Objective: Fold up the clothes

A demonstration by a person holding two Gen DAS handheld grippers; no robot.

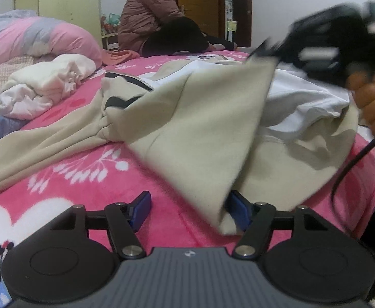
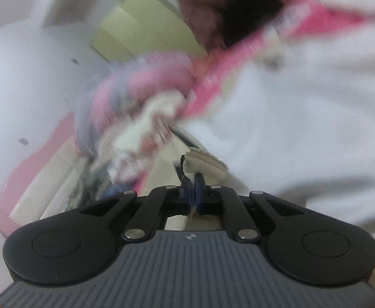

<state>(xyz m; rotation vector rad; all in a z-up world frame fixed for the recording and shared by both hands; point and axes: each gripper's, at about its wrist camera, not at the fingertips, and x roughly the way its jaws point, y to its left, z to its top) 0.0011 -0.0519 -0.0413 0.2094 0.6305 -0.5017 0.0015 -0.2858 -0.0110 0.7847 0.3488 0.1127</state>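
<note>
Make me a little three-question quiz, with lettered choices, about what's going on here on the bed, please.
1. Where does the beige garment lie?
A. on the pink bed blanket
B. on a chair
C. on the floor

2. What colour are the pads on the left tool?
A. red
B. blue
C. yellow

3. How is the right tool?
A. wide open, nothing in it
B. lying on the bed
C. shut on fabric

Answers: 1 A, the garment spreads over the pink blanket. 2 B, both pads show blue. 3 C, its pads pinch a beige edge, lifted.
</note>
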